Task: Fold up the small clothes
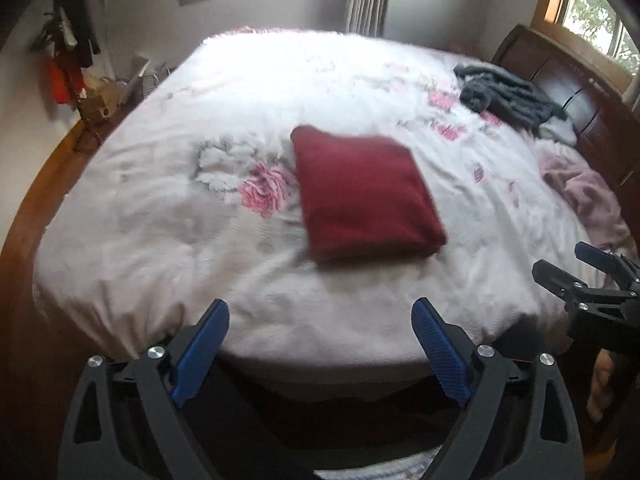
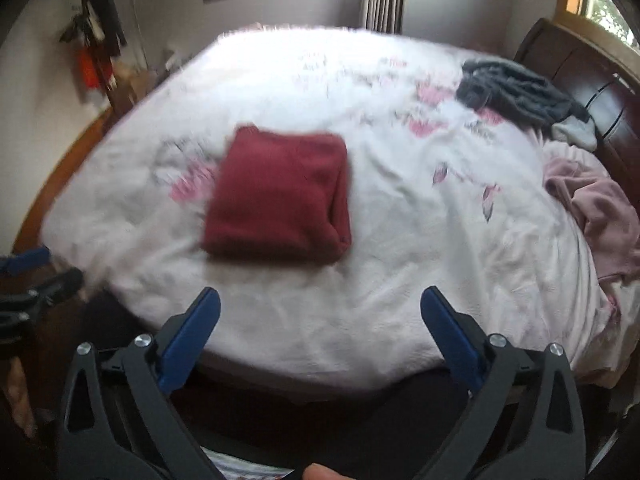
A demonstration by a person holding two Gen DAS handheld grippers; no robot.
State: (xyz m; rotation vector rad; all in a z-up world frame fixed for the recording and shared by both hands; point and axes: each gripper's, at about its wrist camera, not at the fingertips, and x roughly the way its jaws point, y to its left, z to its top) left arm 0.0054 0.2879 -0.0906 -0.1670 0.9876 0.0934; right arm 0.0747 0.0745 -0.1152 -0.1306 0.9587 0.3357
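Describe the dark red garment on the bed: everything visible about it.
The dark red garment is folded into a thick, roughly square bundle of soft, fleecy-looking fabric. Layered folded edges show along its right side in the right wrist view. It lies flat on the floral bedspread, partly covering a pink flower print. Neither gripper touches it.

The bed (image 1: 160, 208), under a floral cover, carries a folded red garment (image 1: 366, 196) mid-bed, with grey clothes (image 1: 508, 94) and pink cloth (image 1: 584, 196) near the headboard.
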